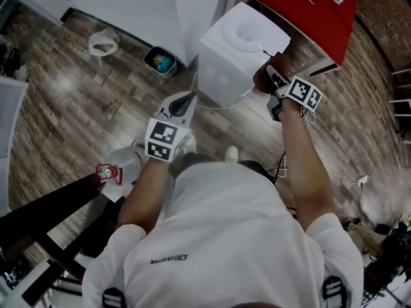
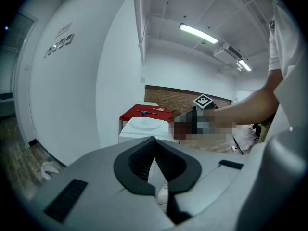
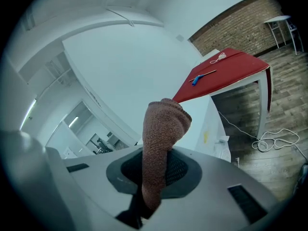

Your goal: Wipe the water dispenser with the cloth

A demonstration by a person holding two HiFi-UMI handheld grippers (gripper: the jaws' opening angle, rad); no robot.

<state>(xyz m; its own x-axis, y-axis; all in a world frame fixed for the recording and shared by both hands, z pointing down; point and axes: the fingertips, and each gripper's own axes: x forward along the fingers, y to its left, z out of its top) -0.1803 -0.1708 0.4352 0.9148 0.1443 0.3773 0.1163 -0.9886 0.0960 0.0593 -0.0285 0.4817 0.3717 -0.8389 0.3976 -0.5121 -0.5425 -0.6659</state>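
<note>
head view: dispenser (image 1: 241, 50) stands upper ctr of the frame, white, on a wood floor (image 1: 77, 101), w/ a red table (image 1: 302, 8) behind it at upper right. right gripper (image 1: 277, 85) is at the dispenser's right top edge, clenched on the cloth (image 1: 262, 79), a reddish-brown knit wad that lies against that edge. right gripper view: cloth (image 3: 161, 143) sticks up ctr frame from btw the jaws of the right gripper (image 3: 159, 167), pinched low down, its free end folded over on top; dispenser (image 3: 214, 119) wall is just behind, right of ctr.

left gripper (image 1: 183, 104) is ctr frame in the head view, near the dispenser's lower left corner, apart from it. left gripper view: left gripper (image 2: 154, 146) jaws closed, pad tips meeting, nothing btw them; dispenser (image 2: 144, 126) shows beyond, ctr frame. a small bin (image 1: 160, 61) sits on the floor left of the dispenser. a thin white cable (image 1: 225, 104) hangs across the dispenser's lower front.
</note>
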